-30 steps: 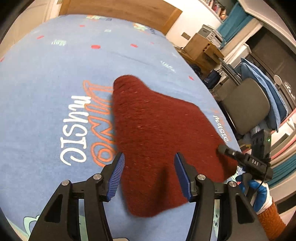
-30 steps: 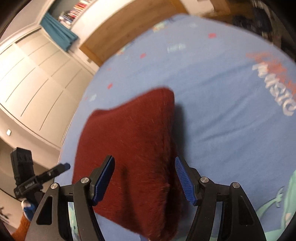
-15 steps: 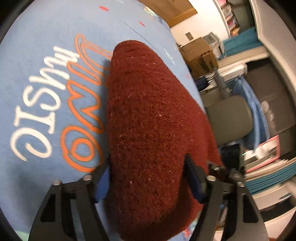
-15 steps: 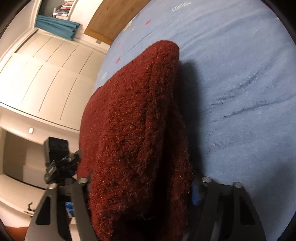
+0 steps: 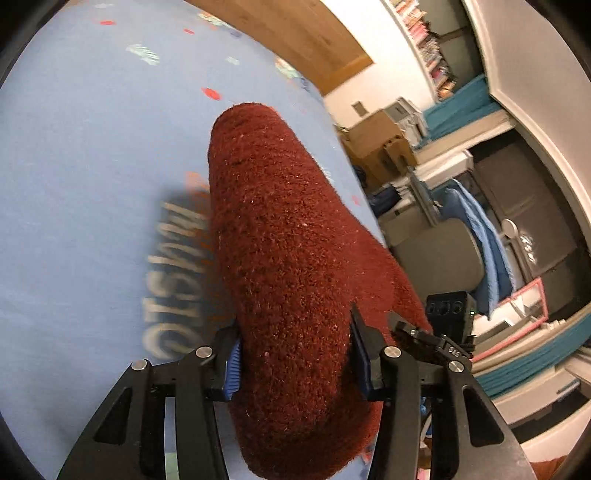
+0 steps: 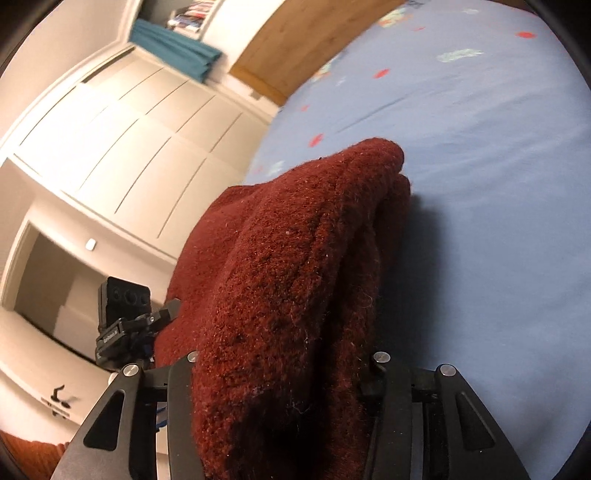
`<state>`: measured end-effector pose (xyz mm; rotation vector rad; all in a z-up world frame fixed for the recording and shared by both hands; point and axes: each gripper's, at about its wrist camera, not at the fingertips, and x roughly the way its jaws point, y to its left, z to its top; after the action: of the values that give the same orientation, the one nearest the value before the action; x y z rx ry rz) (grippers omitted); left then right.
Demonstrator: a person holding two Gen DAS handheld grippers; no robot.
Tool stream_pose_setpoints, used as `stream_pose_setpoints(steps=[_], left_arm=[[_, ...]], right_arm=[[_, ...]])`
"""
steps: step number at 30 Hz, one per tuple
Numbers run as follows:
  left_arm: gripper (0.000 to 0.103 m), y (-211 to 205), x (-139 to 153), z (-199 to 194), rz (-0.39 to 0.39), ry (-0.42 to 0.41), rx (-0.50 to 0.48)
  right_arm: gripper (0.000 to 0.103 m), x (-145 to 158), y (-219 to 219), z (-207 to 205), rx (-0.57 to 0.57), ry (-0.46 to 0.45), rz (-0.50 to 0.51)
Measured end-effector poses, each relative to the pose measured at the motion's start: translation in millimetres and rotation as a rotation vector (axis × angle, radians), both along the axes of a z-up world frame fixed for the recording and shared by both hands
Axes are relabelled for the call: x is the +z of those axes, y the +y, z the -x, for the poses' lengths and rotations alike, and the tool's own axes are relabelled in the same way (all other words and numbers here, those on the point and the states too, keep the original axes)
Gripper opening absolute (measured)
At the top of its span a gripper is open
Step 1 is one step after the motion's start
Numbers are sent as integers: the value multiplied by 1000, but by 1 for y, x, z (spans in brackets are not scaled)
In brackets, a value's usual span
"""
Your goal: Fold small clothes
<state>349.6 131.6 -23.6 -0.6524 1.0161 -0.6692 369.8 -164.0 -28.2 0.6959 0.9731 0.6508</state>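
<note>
Blue bedsheet point(image 5: 81, 155) with printed lettering spans both views. Dark red knit garment point(image 5: 280, 266) is lifted off it near the bed's near edge, bunched and draped. Left gripper point(image 5: 295, 360) fingers closed on one end of the garment; right gripper point(image 6: 284, 373) clamped on the other end.

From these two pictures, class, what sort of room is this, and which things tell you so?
Most likely a bedroom that doubles as a study. A blue printed bedsheet covers a wide soft surface with a wooden headboard behind it, fitted wardrobe doors line one wall, and an office chair stands beside bookshelves.
</note>
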Motion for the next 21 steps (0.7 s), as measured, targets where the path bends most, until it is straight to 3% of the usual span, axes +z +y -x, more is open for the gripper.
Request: stream_pose_setpoints(steps=[4, 6, 8, 12, 16, 21], left_arm=[[46, 22, -30, 0, -159, 92, 33], [48, 29, -38, 4, -157, 107, 39], [48, 35, -30, 10, -143, 86, 41], [47, 34, -9, 29, -252, 21, -5], [47, 25, 9, 49, -333, -41, -43], [47, -11, -4, 67, -484, -72, -97]], right_arm=[[51, -26, 32, -5, 32, 63, 34], [57, -43, 43, -3, 34, 112, 106], [63, -43, 39, 2, 18, 118, 91], [64, -23, 27, 6, 9, 84, 137], [65, 2, 9, 11, -30, 22, 82], [65, -6, -3, 8, -56, 47, 125]])
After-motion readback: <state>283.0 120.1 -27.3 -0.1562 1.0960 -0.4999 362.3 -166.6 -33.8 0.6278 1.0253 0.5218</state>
